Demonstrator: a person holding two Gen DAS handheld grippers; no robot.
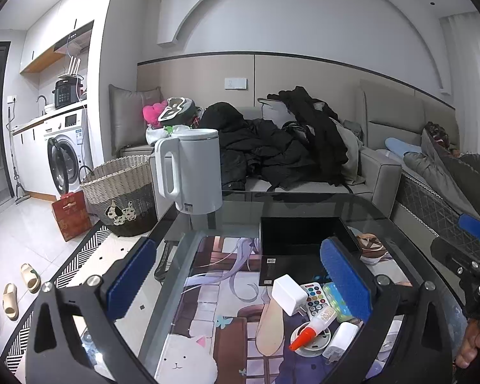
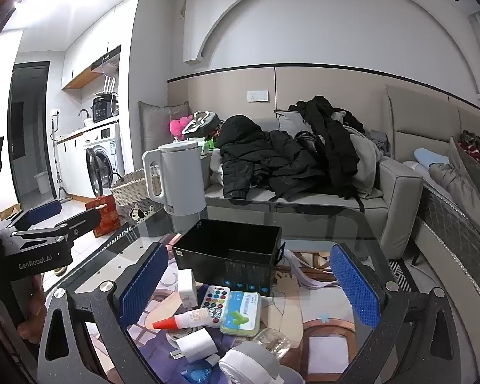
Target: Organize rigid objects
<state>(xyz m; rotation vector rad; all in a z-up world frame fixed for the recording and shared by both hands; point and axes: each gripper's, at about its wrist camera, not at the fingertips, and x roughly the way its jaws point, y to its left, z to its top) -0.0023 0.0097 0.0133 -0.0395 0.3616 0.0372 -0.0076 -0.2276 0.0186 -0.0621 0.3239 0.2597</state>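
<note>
A black open box stands on the glass table; it also shows in the left wrist view. In front of it lie small items: a white charger, a remote with coloured buttons, a glue bottle with a red tip, a green case, a second white plug. The charger, remote and glue bottle show in the left wrist view. My right gripper is open and empty above them. My left gripper is open and empty to their left.
A white kettle stands at the table's far left edge. A sofa with dark clothes lies behind. A woven basket and a red bag sit on the floor left. A grey round device and a clear bottle lie nearest.
</note>
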